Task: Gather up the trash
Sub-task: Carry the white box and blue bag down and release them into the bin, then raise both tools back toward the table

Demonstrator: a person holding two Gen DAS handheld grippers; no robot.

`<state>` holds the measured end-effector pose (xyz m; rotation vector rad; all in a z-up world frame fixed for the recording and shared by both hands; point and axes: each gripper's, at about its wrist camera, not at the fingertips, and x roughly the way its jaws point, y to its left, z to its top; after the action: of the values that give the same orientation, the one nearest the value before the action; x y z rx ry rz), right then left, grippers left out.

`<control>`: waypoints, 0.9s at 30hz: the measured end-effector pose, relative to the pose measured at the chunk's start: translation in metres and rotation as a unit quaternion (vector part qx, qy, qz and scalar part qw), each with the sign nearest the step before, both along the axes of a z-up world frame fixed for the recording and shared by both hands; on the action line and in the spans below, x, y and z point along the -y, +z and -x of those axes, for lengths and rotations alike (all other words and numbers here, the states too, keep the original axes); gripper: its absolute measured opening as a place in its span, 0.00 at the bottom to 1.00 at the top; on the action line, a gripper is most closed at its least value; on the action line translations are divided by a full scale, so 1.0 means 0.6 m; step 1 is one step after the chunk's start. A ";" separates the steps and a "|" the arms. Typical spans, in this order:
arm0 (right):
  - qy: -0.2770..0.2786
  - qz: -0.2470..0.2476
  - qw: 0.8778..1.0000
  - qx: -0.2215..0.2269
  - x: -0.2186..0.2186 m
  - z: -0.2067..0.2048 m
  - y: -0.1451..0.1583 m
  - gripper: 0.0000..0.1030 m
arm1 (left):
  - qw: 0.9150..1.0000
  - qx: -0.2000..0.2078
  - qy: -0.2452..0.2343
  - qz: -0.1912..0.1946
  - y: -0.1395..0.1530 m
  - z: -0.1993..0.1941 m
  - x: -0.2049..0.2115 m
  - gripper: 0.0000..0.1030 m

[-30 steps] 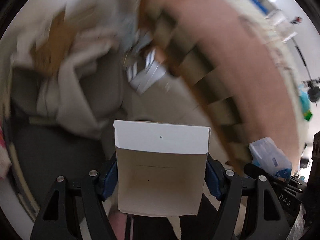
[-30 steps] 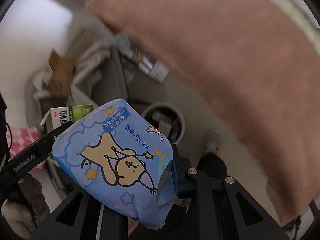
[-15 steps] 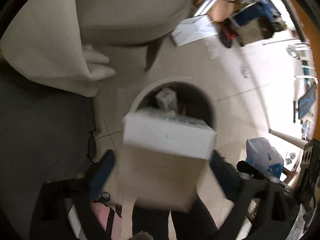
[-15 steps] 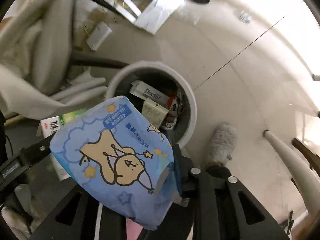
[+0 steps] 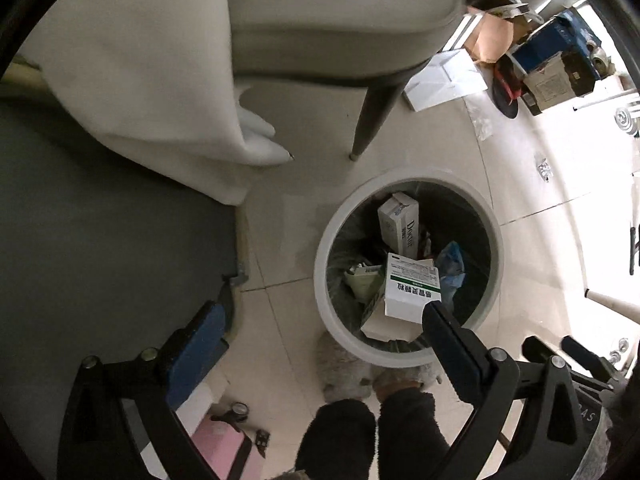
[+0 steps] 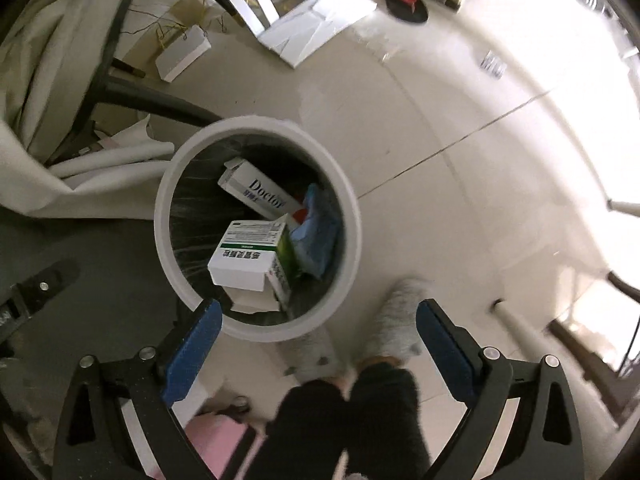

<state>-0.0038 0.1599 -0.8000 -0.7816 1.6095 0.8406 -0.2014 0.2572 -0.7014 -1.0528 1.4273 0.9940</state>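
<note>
A round white trash bin [image 5: 408, 174] [image 6: 260, 122] with a dark liner stands on the tiled floor right below both grippers. Inside lie a white and green box [image 5: 412, 288] [image 6: 244, 256], a blue packet [image 5: 450, 268] [image 6: 316, 236] and a white "Doctor" box [image 5: 400, 226] [image 6: 256, 194]. My left gripper [image 5: 322, 316] points down beside the bin's near rim, open, with nothing between its fingers. My right gripper [image 6: 318, 312] hangs over the near rim, its jaws opening, and they hold nothing.
A chair leg [image 5: 376, 116] and a hanging white cloth [image 5: 140, 80] stand just beyond the bin. The person's legs and fuzzy slippers [image 5: 372, 432] are at the near side. Flat white cardboard [image 6: 320, 20] and boxes litter the floor farther off.
Both grippers came down to the bin. The white box left the left jaws and the blue packet left the right jaws; both now lie in the bin.
</note>
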 end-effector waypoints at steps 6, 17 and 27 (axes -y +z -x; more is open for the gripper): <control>0.011 -0.014 0.999 0.048 0.005 -0.002 0.103 0.96 | 0.999 -0.007 -0.024 -0.033 0.092 -0.012 0.017 0.98; 0.016 -0.045 0.997 0.056 0.037 0.010 0.293 0.96 | 0.998 0.008 -0.027 -0.049 0.259 0.000 0.073 0.98; 0.020 -0.083 0.995 0.051 0.085 0.031 0.500 0.96 | 0.996 0.023 -0.038 -0.072 0.439 0.011 0.124 0.98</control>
<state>-0.0225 0.1088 -0.4999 -0.7276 1.4176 0.9352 -0.2082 0.1831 -0.4378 -0.9051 1.3286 0.9959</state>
